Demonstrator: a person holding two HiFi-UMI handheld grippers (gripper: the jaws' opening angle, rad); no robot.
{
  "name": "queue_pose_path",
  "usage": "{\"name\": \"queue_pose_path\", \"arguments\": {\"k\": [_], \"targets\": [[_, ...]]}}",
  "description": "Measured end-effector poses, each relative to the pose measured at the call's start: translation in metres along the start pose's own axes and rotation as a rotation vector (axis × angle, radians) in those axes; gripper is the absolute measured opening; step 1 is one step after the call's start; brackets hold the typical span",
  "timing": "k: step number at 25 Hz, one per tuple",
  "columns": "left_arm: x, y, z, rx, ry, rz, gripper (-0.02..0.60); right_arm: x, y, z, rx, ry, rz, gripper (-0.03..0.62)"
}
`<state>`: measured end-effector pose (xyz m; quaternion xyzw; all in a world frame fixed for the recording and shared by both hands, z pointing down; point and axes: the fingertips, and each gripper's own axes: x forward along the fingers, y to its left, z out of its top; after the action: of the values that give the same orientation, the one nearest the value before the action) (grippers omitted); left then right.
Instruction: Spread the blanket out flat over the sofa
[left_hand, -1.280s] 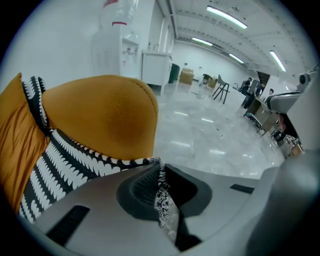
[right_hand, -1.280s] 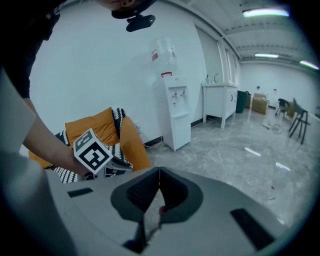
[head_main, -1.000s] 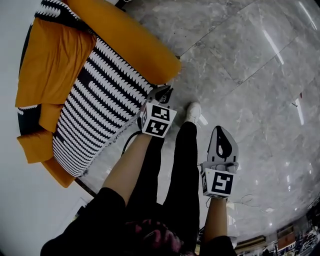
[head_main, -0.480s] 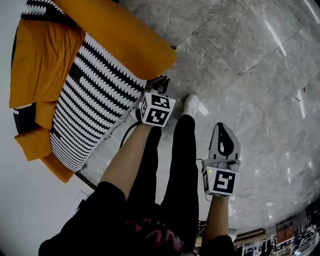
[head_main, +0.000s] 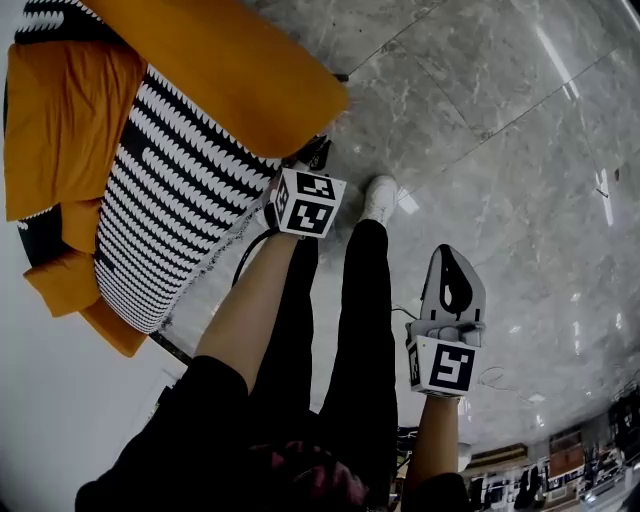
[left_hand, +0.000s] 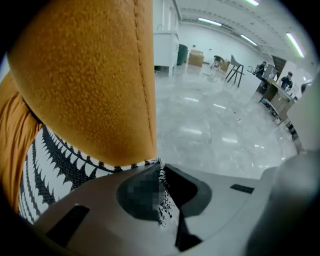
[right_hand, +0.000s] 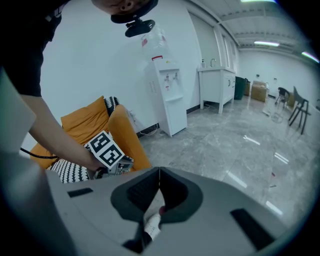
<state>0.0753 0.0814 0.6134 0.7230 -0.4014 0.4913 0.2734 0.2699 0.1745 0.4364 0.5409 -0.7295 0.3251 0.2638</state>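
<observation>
Gleaming marble floor (head_main: 500, 150) — blanket (head_main: 170, 220) on orange sofa (head_main: 230, 70), white wall (right_hand: 100, 65).

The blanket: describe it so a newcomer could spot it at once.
Find the orange sofa at the head view's upper left. Across its seat lies the blanket, its near corner pinched in the left gripper. Its black-and-white zigzag stripes set it apart from the plain orange cushions around it.

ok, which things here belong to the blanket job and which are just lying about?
Job:
- blanket
- sofa
- left gripper, shut on the blanket's fringe

Lying about:
- right gripper, shut, empty
- water dispenser
- sink cabinet
- chair
</observation>
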Motion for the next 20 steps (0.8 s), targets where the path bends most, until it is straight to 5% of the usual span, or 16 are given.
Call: {"name": "queue_pose_path", "arguments": {"k": [8, 10, 20], "targets": [[0.008, -0.003, -0.006, -0.024, 0.010, 0.011, 0.034, 0.005, -0.009, 0.001, -0.009, 0.010, -0.006, 0.021], [0.006, -0.011, -0.007, -0.044, 0.018, -0.016, 0.092, 0.005, -0.010, 0.007, -0.015, 0.008, -0.006, 0.021], [-0.028, -0.083, -0.009, -0.037, 0.033, -0.190, 0.097, -0.003, -0.006, 0.039, -0.055, -0.053, 0.010, 0.020]]}}
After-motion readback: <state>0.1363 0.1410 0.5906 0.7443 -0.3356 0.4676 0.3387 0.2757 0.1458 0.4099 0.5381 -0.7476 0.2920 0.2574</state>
